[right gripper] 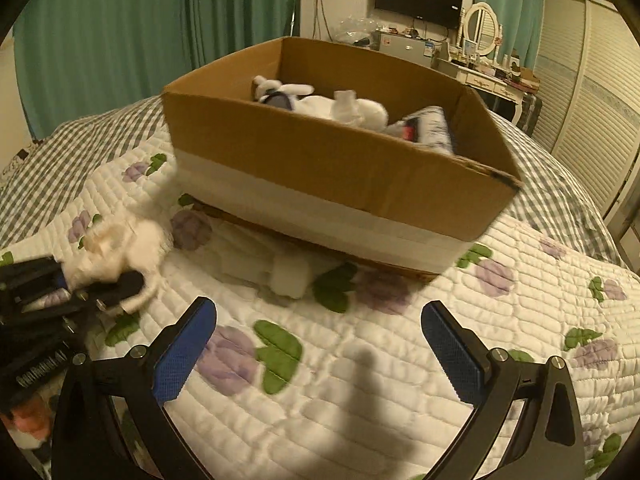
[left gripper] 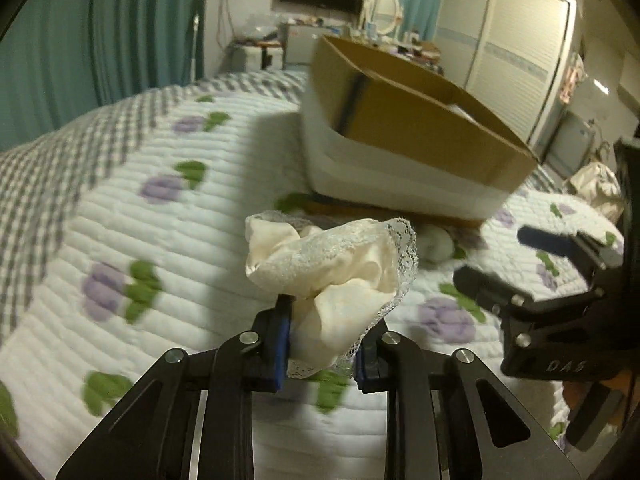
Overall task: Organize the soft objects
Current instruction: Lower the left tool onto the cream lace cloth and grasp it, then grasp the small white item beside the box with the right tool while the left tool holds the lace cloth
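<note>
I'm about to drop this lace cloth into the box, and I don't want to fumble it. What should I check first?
1. Left hand-held gripper shut on the lace cloth: ok.
2. Cloth lifted off the quilt: ok, it hangs above it.
3. Box top open: ok.
4. Room in the box: ok, a white plush and a folded item lie at the back, with space beside them.
5. Right hand-held gripper free: ok, open and holding nothing.
6. White roll by the box base out of the path: cannot tell.
</note>
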Demonstrator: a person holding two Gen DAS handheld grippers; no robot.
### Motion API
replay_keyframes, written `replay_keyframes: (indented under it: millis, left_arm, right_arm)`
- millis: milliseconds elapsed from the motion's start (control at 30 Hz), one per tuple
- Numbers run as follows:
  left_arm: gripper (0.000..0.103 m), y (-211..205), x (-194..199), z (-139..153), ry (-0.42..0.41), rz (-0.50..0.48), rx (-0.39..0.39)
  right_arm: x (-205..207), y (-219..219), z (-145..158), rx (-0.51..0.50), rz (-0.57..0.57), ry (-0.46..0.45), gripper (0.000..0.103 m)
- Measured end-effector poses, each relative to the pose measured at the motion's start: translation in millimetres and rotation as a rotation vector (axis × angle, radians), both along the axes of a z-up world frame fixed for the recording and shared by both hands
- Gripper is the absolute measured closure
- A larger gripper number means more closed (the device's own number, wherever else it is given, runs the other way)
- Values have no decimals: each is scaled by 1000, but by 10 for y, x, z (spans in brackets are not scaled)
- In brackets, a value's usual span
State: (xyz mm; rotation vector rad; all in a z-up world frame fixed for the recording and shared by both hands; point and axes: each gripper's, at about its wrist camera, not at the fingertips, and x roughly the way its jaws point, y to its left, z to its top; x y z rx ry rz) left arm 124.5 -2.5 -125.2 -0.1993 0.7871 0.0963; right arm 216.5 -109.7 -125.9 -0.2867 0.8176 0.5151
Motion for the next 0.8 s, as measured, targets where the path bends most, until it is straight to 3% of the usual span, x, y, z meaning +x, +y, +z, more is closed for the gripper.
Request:
replay_keyframes:
  millis: [200, 500, 667, 800]
  left_arm:
    - [80, 244, 59, 21, -13, 26, 21]
    - [80, 323, 344, -28, -34, 22, 22]
    - [80, 302, 370, -70, -23, 15, 30]
    - [80, 267, 326, -63, -23, 4, 43]
  right_arm:
    - [90, 237, -69, -5, 1, 21, 5]
    - [329, 457, -280, -18, 12, 88, 39]
    - [412, 526, -328, -15, 38, 108, 49]
    - [440, 431, -281, 28, 25, 124, 62]
